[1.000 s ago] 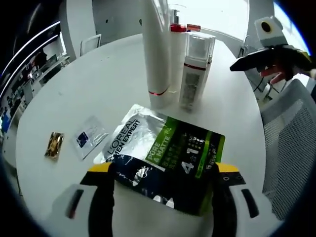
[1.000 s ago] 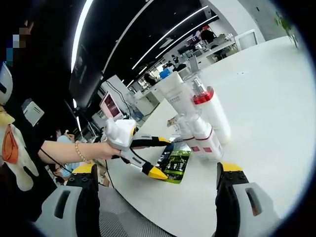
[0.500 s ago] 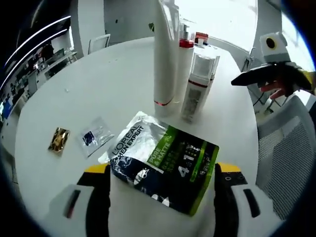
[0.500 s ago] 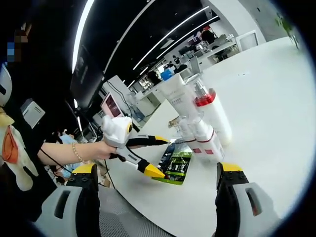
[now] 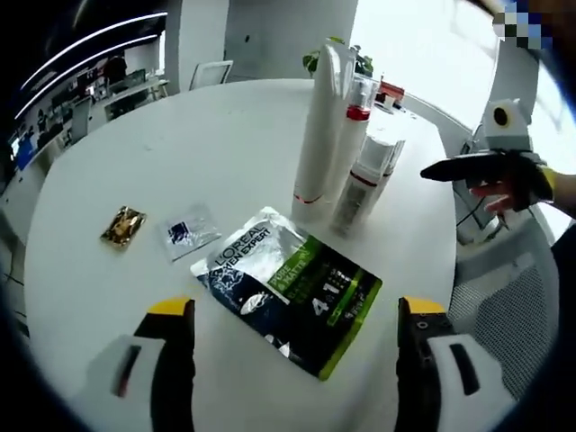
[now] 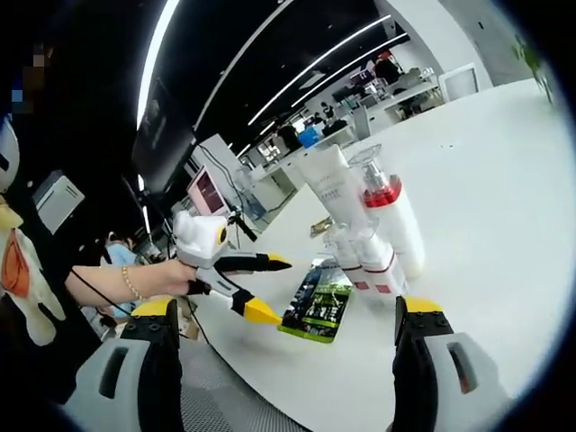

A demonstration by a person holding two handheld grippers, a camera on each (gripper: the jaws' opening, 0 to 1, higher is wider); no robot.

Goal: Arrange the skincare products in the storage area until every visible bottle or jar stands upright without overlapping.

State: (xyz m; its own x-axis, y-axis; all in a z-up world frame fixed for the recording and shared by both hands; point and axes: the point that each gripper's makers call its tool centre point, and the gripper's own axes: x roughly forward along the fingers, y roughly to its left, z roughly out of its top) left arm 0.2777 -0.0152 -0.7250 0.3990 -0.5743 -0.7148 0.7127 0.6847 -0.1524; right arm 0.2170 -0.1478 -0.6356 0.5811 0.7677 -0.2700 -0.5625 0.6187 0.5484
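Meanwhile, flat pouch [image 5: 288, 301] before upright bottles [image 5: 346, 153], two sachets [image 5: 157, 232] nearby, left claw [image 5: 292, 360] and right claw [image 6: 281, 351] both spread, empty.

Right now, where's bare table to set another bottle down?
Free: the wide stretch of table left of the bottles, behind the sachets. Also the near-left edge beside the pouch. Crowded: between bottles and pouch.
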